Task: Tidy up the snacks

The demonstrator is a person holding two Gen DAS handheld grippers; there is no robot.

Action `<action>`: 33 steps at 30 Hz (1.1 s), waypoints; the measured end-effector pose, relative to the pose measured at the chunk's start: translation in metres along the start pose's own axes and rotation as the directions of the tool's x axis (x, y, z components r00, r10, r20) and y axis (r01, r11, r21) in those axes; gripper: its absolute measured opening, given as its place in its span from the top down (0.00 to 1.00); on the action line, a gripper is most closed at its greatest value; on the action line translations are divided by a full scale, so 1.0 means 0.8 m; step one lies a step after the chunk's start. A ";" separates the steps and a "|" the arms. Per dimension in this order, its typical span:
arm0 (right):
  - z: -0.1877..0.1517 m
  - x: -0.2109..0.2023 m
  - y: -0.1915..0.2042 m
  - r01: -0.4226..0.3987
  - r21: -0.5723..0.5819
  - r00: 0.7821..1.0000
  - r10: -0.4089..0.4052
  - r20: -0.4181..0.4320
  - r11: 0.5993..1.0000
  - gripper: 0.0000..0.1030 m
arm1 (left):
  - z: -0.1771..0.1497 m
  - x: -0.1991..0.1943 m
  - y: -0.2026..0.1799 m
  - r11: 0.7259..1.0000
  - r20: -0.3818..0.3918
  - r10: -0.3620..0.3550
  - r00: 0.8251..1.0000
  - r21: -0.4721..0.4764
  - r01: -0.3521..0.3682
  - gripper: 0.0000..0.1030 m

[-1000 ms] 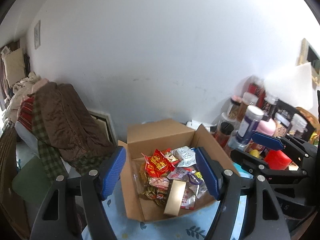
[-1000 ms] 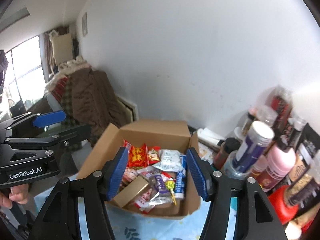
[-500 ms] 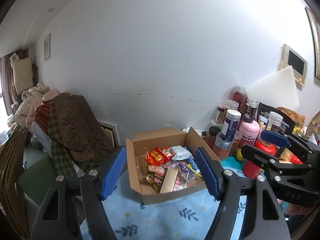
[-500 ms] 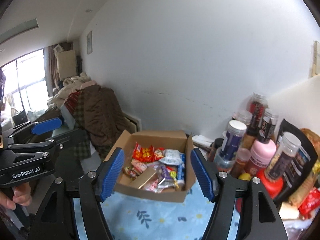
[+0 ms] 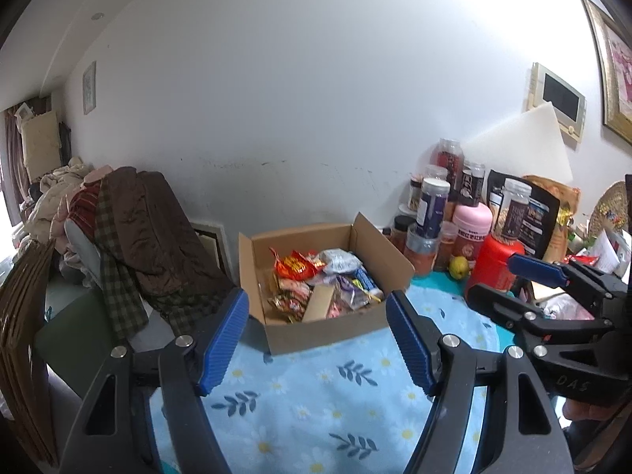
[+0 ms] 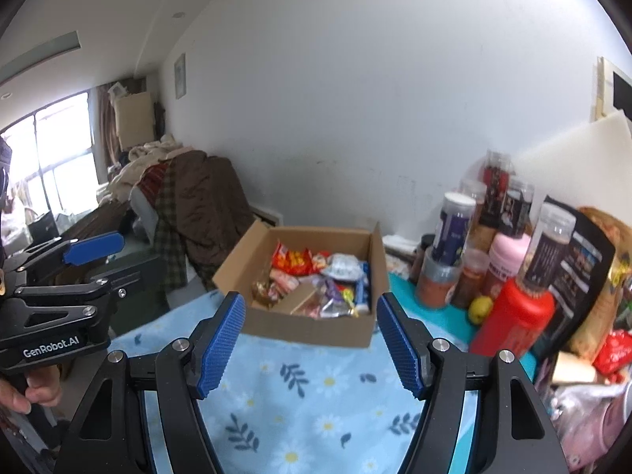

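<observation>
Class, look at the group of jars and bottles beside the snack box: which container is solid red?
The red bottle at the front of the group, below the pink bottle. The other jars are clear with pale lids.

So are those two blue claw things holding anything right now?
Left gripper: open, holding nothing.
Right gripper: open, holding nothing.

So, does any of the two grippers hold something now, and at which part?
Nothing is held: left gripper and right gripper are both open and empty.

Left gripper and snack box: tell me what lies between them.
Only bare floral tablecloth lies between the open left gripper and the cardboard box of snacks. The left wrist view shows it best; nothing else sits on that stretch.
</observation>
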State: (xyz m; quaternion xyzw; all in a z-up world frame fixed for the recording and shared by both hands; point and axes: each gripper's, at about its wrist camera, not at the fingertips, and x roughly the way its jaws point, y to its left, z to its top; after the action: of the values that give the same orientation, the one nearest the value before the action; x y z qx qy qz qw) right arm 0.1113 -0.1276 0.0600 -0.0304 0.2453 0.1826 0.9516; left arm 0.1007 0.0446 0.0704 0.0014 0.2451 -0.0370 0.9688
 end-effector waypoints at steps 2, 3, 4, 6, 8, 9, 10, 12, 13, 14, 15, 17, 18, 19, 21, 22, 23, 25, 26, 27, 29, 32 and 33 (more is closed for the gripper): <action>-0.010 0.001 0.001 -0.006 0.003 1.000 0.006 -0.008 1.000 0.32 | -0.007 -0.002 -0.001 1.000 -0.002 -0.006 1.000 -0.003 0.006 0.30; -0.015 0.003 0.001 -0.008 0.005 1.000 0.008 -0.013 1.000 0.32 | -0.011 -0.002 -0.002 1.000 -0.006 -0.009 1.000 -0.005 0.009 0.30; -0.019 0.004 0.002 -0.010 0.002 1.000 0.010 -0.015 1.000 0.32 | -0.015 -0.003 -0.002 1.000 -0.009 -0.008 1.000 -0.008 0.008 0.30; -0.026 0.008 0.003 -0.010 -0.004 1.000 0.010 -0.021 1.000 0.32 | -0.021 -0.003 -0.004 1.000 -0.013 0.007 1.000 -0.006 -0.007 0.30; -0.030 0.013 0.003 -0.009 -0.007 0.999 0.008 -0.034 1.000 0.32 | -0.026 -0.001 -0.006 1.000 -0.018 0.024 1.000 -0.007 -0.024 0.30; -0.030 0.014 0.004 -0.009 -0.012 0.999 0.009 -0.041 1.000 0.32 | -0.028 -0.001 -0.006 1.000 -0.020 0.025 0.999 -0.010 -0.025 0.30; -0.030 0.015 0.004 -0.019 -0.014 0.999 0.018 -0.039 1.000 0.32 | -0.030 0.000 -0.005 1.000 -0.024 0.022 0.999 -0.020 -0.023 0.30; -0.029 0.016 0.004 -0.034 -0.001 0.999 0.034 -0.042 0.999 0.32 | -0.033 0.000 -0.004 0.999 -0.032 0.024 0.999 -0.031 -0.025 0.30; -0.029 0.015 0.004 -0.040 0.001 0.998 0.040 -0.041 0.999 0.32 | -0.035 0.000 -0.002 0.999 -0.035 0.027 0.999 -0.037 -0.028 0.30; -0.029 0.015 0.004 -0.044 0.000 0.998 0.044 -0.039 0.999 0.32 | -0.036 0.000 -0.001 0.999 -0.037 0.031 0.999 -0.041 -0.033 0.30; -0.029 0.015 0.004 -0.049 0.000 0.998 0.048 -0.039 0.999 0.32 | -0.036 0.000 0.000 0.998 -0.039 0.036 0.999 -0.045 -0.037 0.30; -0.029 0.014 0.006 -0.058 -0.003 0.998 0.058 -0.039 0.998 0.32 | -0.037 -0.001 0.002 0.998 -0.039 0.041 0.998 -0.051 -0.043 0.30; -0.029 0.013 0.006 -0.062 -0.003 0.997 0.061 -0.039 0.998 0.32 | -0.037 -0.001 0.002 0.998 -0.040 0.043 0.998 -0.052 -0.045 0.30; -0.029 0.012 0.006 -0.063 -0.004 0.997 0.063 -0.037 0.998 0.32 | -0.038 -0.001 0.003 0.997 -0.041 0.045 0.998 -0.054 -0.048 0.30; -0.029 0.011 0.007 -0.063 -0.004 0.997 0.063 -0.035 0.998 0.32 | -0.039 -0.002 0.003 0.997 -0.041 0.049 0.998 -0.059 -0.052 0.30; -0.029 0.010 0.007 -0.063 -0.005 0.997 0.062 -0.034 0.998 0.32 | -0.039 -0.002 0.003 0.997 -0.042 0.048 0.998 -0.062 -0.050 0.30; -0.029 0.009 0.007 -0.062 -0.008 0.998 0.062 -0.032 0.998 0.32 | -0.039 -0.002 0.003 0.997 -0.044 0.046 0.998 -0.065 -0.049 0.30; -0.029 0.009 0.007 -0.066 -0.014 0.997 0.066 -0.033 0.998 0.32 | -0.041 -0.001 0.004 0.996 -0.045 0.047 0.998 -0.071 -0.050 0.30; -0.029 0.009 0.007 -0.070 -0.017 0.997 0.069 -0.033 0.997 0.32 | -0.041 -0.001 0.004 0.996 -0.046 0.049 0.998 -0.072 -0.052 0.30; -0.029 0.008 0.007 -0.072 -0.020 0.997 0.072 -0.034 0.997 0.32 | -0.041 -0.001 0.005 0.996 -0.047 0.051 0.998 -0.073 -0.054 0.30; -0.029 0.007 0.008 -0.076 -0.023 0.997 0.075 -0.031 0.997 0.32 | -0.042 -0.001 0.005 0.996 -0.050 0.056 0.997 -0.073 -0.059 0.30; -0.029 0.005 0.009 -0.081 -0.026 0.996 0.081 -0.030 0.996 0.32 | -0.042 -0.001 0.006 0.995 -0.053 0.057 0.997 -0.078 -0.061 0.30; -0.029 0.005 0.009 -0.083 -0.028 0.996 0.082 -0.030 0.996 0.32 | -0.042 -0.001 0.006 0.995 -0.054 0.060 0.997 -0.078 -0.064 0.30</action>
State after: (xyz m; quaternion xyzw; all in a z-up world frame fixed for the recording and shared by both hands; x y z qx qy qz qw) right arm 0.1015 -0.1232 0.0378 -0.0366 0.2574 0.2246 0.9391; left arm 0.0842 0.0499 0.0413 -0.0287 0.2710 0.0027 0.9622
